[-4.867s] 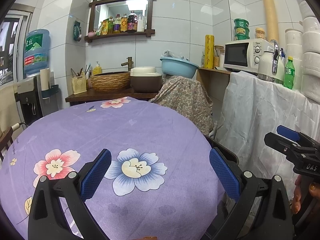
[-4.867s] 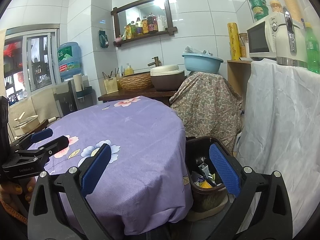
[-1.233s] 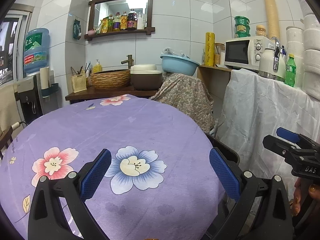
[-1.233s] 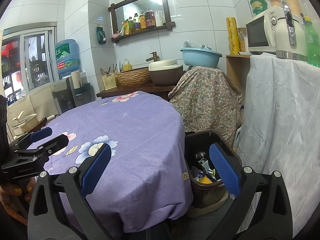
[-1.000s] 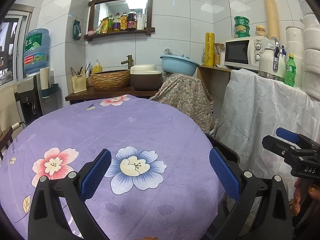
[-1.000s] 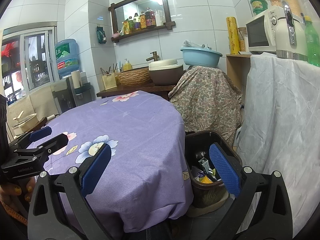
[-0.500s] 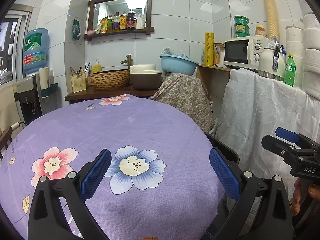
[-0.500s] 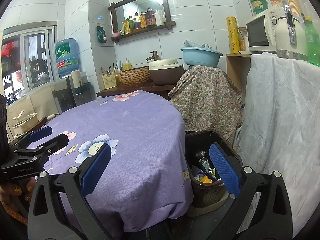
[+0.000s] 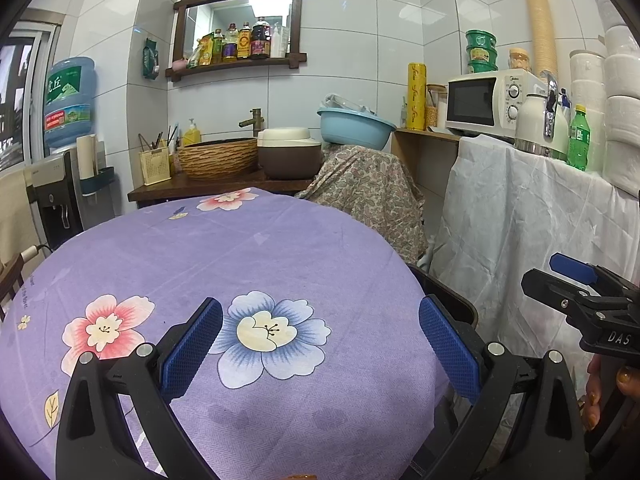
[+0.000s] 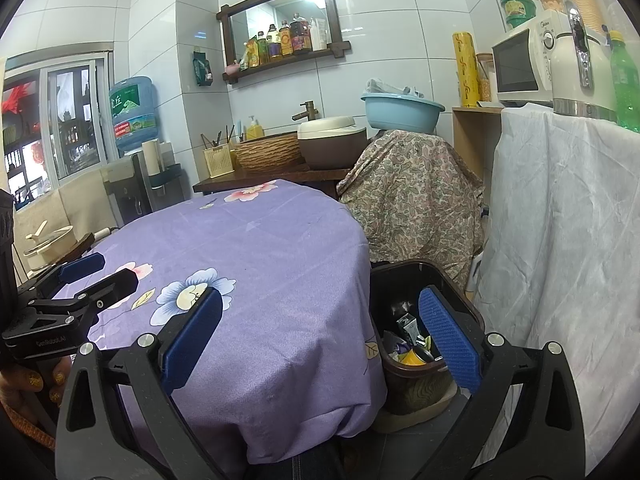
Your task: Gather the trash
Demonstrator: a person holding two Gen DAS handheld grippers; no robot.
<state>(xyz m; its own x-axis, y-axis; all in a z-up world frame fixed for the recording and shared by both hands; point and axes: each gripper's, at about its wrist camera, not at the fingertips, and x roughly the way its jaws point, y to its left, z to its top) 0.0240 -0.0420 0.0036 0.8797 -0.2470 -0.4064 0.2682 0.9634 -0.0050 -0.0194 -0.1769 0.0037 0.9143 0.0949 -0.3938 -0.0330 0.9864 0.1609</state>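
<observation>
A purple tablecloth (image 9: 248, 256) printed with large flowers in pink, blue and cream covers the table. Both grippers have black frames and blue textured pads (image 9: 191, 347). The trash bin (image 10: 460, 300) is dark brown, with yellow and silver scraps inside. A paisley cloth (image 10: 412, 196) in beige and pink sits under a light blue basin (image 10: 402, 112). A white sheet (image 10: 560, 208) drapes beside white wall tiles (image 9: 360, 40).
</observation>
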